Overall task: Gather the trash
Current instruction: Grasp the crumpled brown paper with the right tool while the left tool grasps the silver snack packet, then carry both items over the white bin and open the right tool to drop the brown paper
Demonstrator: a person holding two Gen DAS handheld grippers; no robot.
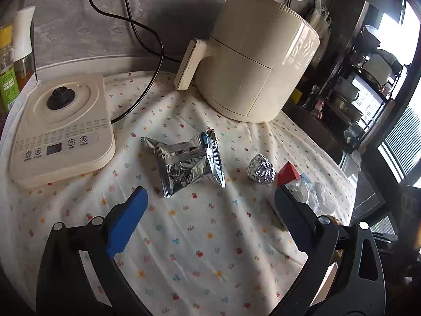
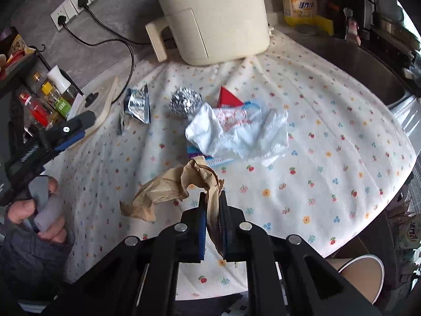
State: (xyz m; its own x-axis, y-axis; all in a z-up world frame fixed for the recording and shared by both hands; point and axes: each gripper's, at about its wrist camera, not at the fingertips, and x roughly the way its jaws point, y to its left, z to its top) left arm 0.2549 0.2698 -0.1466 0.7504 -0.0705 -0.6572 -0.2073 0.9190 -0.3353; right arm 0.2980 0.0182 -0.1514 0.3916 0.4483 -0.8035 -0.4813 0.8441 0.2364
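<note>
Daylight from right, soft shadows, fisheye-warped dark corners.

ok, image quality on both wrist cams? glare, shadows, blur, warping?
Left wrist: blown-out window at the right edge, a dark shadow on the wall behind the air fryer, strong fisheye bending on the cloth, foil wrapper sharp. Right wrist: evener light, sharp on the brown paper pinched in the right tongs, dark vignetted corners, rim warped.
</note>
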